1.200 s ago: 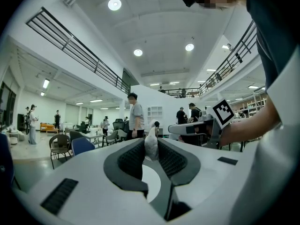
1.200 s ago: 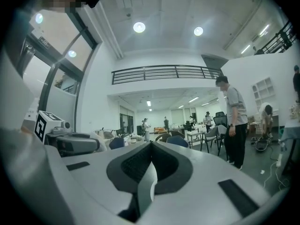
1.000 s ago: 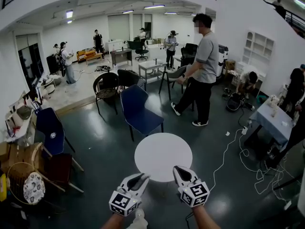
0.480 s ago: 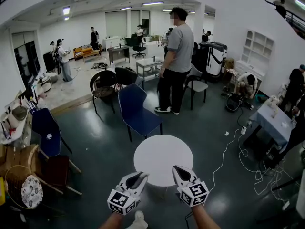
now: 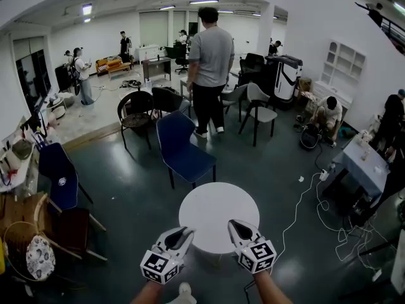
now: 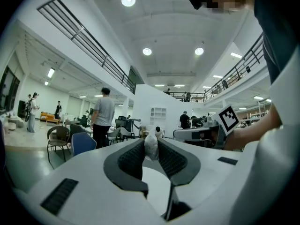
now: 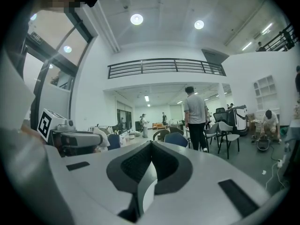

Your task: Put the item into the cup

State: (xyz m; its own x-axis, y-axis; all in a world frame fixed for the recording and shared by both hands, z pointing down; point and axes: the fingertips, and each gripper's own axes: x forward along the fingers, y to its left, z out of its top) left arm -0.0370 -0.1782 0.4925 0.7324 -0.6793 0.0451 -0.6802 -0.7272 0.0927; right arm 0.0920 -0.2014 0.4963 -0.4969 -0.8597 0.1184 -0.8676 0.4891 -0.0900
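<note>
Item (image 6: 151, 147), a small pale, crumpled-looking lump, is pinched at the tips of the left gripper's (image 6: 151, 139) dark ribbed fingers (image 6: 130, 159). They press on it from both sides and it stands up between them. From the head view it is too small to make out, but the left gripper (image 5: 185, 232) shows there at the near-left rim of the round white worktop (image 5: 218, 204), pointing across it and held off its surface.

The right gripper (image 5: 233, 224) is at the near-right part of the same worktop, just beside the left one and apart from it. Its own view shows its fingers (image 7: 136, 165) pressed together at the tips, with nothing between them.

The worktop's top looks bare. Just beyond its far rim stands a blue chair (image 5: 183, 147). Farther beyond it a person in a grey shirt (image 5: 211, 56) stands with their back turned, among more chairs.
</note>
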